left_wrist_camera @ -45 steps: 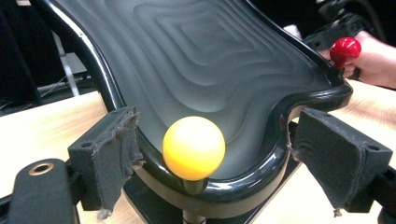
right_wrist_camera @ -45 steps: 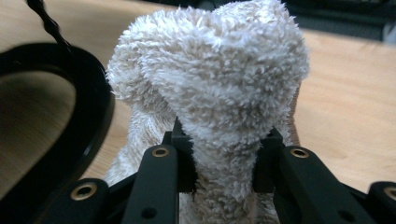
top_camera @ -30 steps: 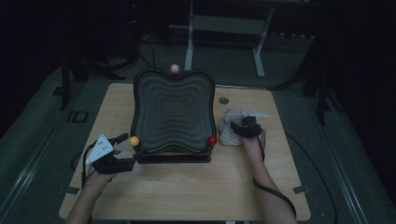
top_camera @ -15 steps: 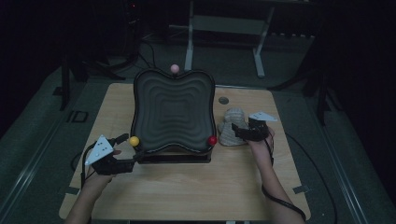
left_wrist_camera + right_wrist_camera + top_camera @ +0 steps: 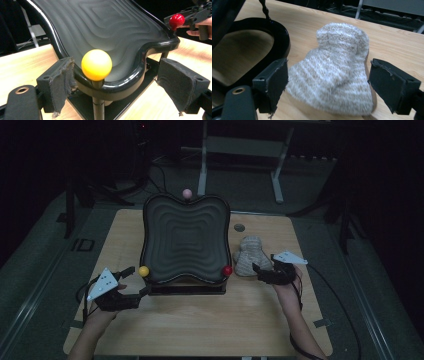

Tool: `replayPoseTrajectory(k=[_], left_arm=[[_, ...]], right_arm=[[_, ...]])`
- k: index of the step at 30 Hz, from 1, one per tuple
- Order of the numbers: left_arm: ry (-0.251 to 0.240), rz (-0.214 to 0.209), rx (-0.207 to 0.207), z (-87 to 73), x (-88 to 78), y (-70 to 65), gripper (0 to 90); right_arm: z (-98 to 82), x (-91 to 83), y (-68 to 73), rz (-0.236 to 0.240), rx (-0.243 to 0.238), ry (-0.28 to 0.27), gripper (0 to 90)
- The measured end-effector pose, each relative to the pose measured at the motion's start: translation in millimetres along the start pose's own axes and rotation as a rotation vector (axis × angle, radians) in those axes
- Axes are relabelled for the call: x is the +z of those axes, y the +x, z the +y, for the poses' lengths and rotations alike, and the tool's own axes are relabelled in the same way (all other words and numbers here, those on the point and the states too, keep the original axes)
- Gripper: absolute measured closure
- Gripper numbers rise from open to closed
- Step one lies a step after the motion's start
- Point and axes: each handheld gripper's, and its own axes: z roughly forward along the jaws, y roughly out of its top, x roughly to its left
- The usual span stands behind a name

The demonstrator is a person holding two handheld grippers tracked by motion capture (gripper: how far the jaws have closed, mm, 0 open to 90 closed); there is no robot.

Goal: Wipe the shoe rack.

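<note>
Two grippers are at work on a wooden table (image 5: 200, 320), one at each side of a black tray (image 5: 185, 237).

At the left, the left gripper (image 5: 134, 281) sits just off the tray's near left corner, its jaws spread wide. In the left gripper view its pads (image 5: 62, 80) stand well apart with a yellow ball (image 5: 96, 65) between them, and neither pad touches it. The ball sits on a thin black post, just in front of the tray's glossy rim. The tray has a rippled, stepped surface and tilts up on a dark base.

At the tray's far edge, a pink ball (image 5: 187, 193) stands on its own post. At the near right corner is a red ball (image 5: 227, 270), which also appears far off in the left gripper view, beside the other hand.

Right of the tray lies a knitted sock (image 5: 249, 256), beige with pale stripes, bunched on the table and just beside the red ball. A small dark disc (image 5: 239, 227) lies on the wood behind it.

Farthest right, the right gripper (image 5: 259, 271) points at the sock. Its jaws have just been opening and now stand wide. In the right gripper view the sock lies between the pads (image 5: 275, 81), loose on the table, with a gap on each side.
</note>
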Motion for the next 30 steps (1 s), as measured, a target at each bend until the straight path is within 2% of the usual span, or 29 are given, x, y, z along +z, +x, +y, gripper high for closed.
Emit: replayPoseTrajectory(k=[7, 10, 12, 13, 19, 21, 25, 30], left_arm=[[-0.003, 0.032, -0.016, -10.3, -10.6, -4.0, 14.6], [0.019, 0.034, -0.022, -17.6, -14.8, -5.9, 14.6], [0.035, 0.051, -0.028, -25.3, -17.4, -7.1, 14.6], [0.040, 0.057, -0.037, -28.4, -18.0, -7.6, 14.6], [0.090, 0.068, -0.047, -43.5, -21.2, -10.1, 14.6], [0.099, 0.070, -0.056, -46.1, -23.3, -9.3, 14.6], [0.085, 0.091, -0.075, -49.5, -29.9, -6.3, 14.6], [0.109, 0.105, -0.085, -55.0, -33.4, -3.7, 14.6]], right_arm=[[-13.9, -23.0, 2.3, -0.013, 0.010, -0.020, 16.1], [-18.6, -28.1, 3.2, -0.016, 0.005, -0.018, 16.1], [-24.0, -33.7, 4.0, -0.020, -0.001, -0.017, 16.1], [-27.4, -37.5, 3.9, -0.017, 0.012, -0.020, 16.1], [-40.3, -52.8, 3.4, -0.046, 0.012, -0.022, 16.0], [-44.8, -58.1, 3.1, -0.052, 0.016, -0.014, 15.1], [-53.4, -66.6, 4.1, -0.064, 0.007, 0.004, 15.4], [-66.8, -76.4, 2.6, -0.080, 0.018, 0.013, 14.7]])
